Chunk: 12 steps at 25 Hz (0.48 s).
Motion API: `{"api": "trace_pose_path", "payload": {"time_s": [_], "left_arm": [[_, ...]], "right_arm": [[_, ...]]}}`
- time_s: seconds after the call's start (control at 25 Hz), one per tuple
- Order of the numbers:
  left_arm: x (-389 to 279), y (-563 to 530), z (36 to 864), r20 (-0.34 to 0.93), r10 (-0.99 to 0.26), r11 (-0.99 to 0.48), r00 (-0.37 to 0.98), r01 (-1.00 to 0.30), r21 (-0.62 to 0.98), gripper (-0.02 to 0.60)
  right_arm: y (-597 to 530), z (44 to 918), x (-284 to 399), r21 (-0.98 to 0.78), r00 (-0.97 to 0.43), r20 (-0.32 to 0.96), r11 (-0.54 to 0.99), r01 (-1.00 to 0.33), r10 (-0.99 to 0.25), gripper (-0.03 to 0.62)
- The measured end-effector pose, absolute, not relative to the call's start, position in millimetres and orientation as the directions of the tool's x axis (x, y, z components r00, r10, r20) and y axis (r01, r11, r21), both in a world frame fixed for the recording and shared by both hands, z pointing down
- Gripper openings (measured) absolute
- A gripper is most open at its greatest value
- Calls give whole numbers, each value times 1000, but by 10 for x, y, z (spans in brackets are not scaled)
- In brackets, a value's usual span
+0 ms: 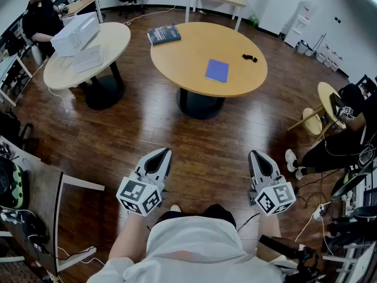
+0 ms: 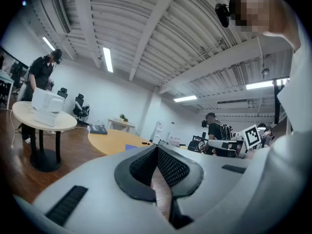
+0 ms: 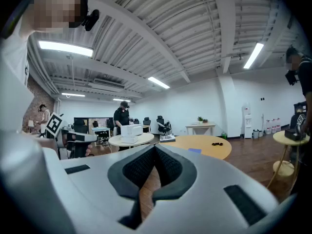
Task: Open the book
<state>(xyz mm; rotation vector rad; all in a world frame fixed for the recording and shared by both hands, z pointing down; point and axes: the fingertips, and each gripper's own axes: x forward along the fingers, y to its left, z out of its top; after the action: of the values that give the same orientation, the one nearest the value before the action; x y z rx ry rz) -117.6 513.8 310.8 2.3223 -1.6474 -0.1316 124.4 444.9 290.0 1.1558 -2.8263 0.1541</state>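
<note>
Left tongs (image 1: 160, 155) and right tongs (image 1: 258, 158) closed, empty, well apart from tabletop (image 1: 188, 58). Approach stage; next, probably reach blue book (image 1: 217, 71), parting one pair for its cover.

The left gripper (image 1: 161, 155) and right gripper (image 1: 257, 157) were held level, well apart, pointing forward, each with jaws pressed together on nothing.
</note>
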Motion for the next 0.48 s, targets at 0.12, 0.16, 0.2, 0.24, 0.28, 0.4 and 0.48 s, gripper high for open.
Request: {"api": "trace_pose_path", "payload": {"time_s": [0.12, 0.16, 0.2, 0.24, 0.28, 0.4, 0.48], "left_arm": [[-1320, 5055, 3185, 100, -931, -310, 352, -904, 293, 9], [-1360, 5020, 3213, 104, -929, -311, 354, -903, 296, 9], [-1389, 4972, 3241, 108, -928, -312, 356, -902, 299, 9], [-1405, 4909, 3266, 110, -927, -313, 359, -901, 301, 9], [-1411, 4834, 3284, 111, -926, -315, 362, -900, 302, 9], [-1413, 4603, 3287, 109, -923, -324, 369, -899, 295, 9], [-1420, 4454, 3275, 114, -923, -325, 367, -903, 280, 9]], "right_arm": [[4334, 2899, 1159, -96, -695, 113, 688, -719, -710, -2], [4300, 2917, 1122, -102, -693, 116, 685, -721, -712, -3], [4264, 2942, 1080, -105, -694, 119, 686, -720, -710, -2], [4219, 2974, 1041, -106, -696, 124, 688, -718, -707, -2], [4165, 3014, 1004, -107, -699, 129, 690, -715, -704, -2], [3970, 3109, 864, -116, -718, 138, 709, -696, -682, -3], [3805, 3158, 806, -127, -728, 140, 717, -685, -671, -2]]}}
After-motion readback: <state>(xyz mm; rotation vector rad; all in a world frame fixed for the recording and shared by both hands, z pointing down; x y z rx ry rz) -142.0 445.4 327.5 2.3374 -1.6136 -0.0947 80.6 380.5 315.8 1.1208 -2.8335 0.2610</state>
